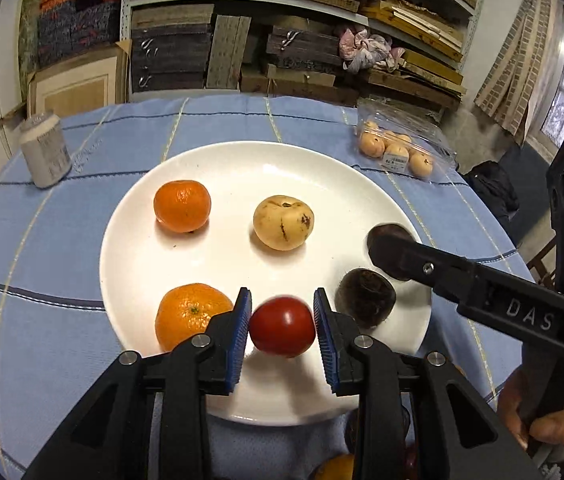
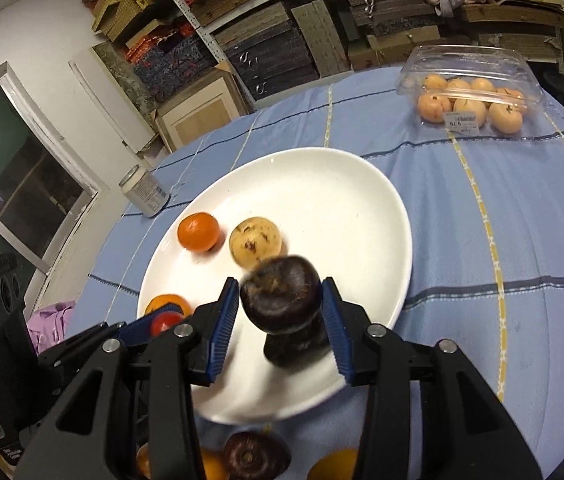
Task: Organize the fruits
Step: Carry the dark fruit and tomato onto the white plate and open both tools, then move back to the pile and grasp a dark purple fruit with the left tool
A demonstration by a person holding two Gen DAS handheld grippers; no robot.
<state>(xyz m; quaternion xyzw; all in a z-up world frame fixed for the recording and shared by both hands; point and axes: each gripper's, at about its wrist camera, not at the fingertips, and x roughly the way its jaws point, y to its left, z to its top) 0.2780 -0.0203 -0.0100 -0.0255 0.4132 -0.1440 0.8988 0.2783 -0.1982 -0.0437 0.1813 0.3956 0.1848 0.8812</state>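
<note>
Now: tomato (image 1: 282, 326) loose between parted left gripper (image 1: 282, 340) pads; dark fruit (image 2: 280, 298) between parted right gripper (image 2: 280, 320).

Round table under a blue cloth

On the tablecloth (image 1: 62, 240) sit a white plate (image 1: 218, 160), a can (image 1: 46, 152) at its far left, and a clear box of small fruit (image 2: 469, 92) at the far right.

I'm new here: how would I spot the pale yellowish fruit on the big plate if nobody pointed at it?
Find the large round white plate on the blue striped tablecloth. Near the plate's middle sits a pale yellow round fruit, right of a glossy orange mandarin. Unlike the orange, red and dark purple fruits around it, its skin is cream-yellow with brown blemishes.
</note>
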